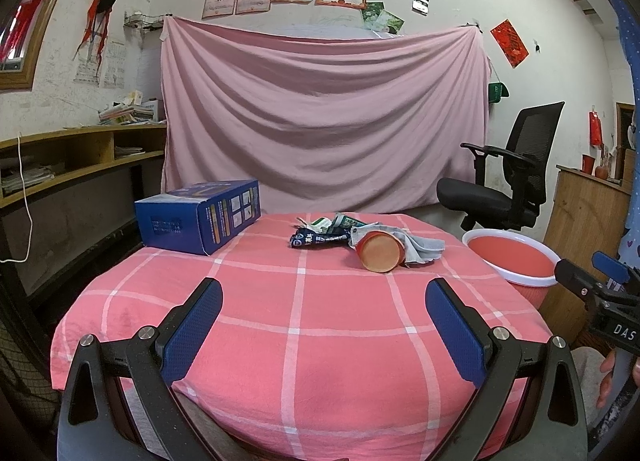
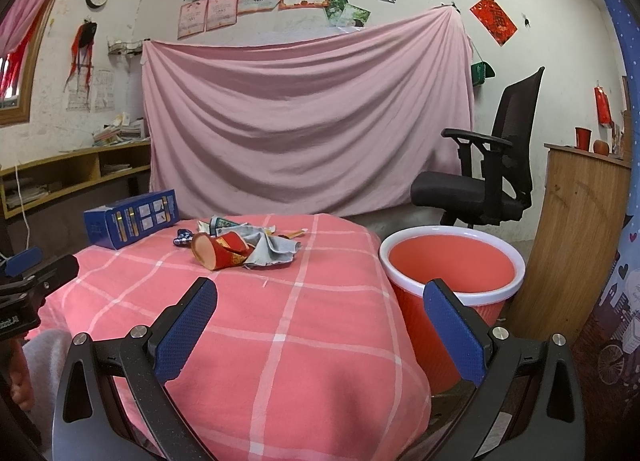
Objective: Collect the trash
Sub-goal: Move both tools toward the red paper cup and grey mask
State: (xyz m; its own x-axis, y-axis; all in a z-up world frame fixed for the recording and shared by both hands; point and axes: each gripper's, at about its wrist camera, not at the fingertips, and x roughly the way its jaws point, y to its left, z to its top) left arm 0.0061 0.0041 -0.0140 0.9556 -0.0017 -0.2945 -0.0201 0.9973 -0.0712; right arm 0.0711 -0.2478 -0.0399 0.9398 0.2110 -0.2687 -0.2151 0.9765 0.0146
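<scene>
A trash pile lies at the far middle of the pink checked table (image 1: 304, 325): a red paper cup (image 1: 378, 251) on its side, a grey cloth (image 1: 422, 248), a dark blue wrapper (image 1: 316, 239) and green-white wrappers (image 1: 332, 223). The right wrist view shows the cup (image 2: 218, 253) and cloth (image 2: 272, 251) too. A red bin with a white rim (image 1: 516, 261) (image 2: 452, 265) stands right of the table. My left gripper (image 1: 324, 299) is open and empty over the near table. My right gripper (image 2: 320, 301) is open and empty at the table's right edge, beside the bin.
A blue box (image 1: 200, 215) (image 2: 132, 217) sits at the table's far left. A black office chair (image 1: 508, 177) (image 2: 488, 169) stands behind the bin. A wooden cabinet (image 2: 576, 245) is to the right, shelves (image 1: 72, 157) to the left, a pink sheet (image 1: 320, 117) behind.
</scene>
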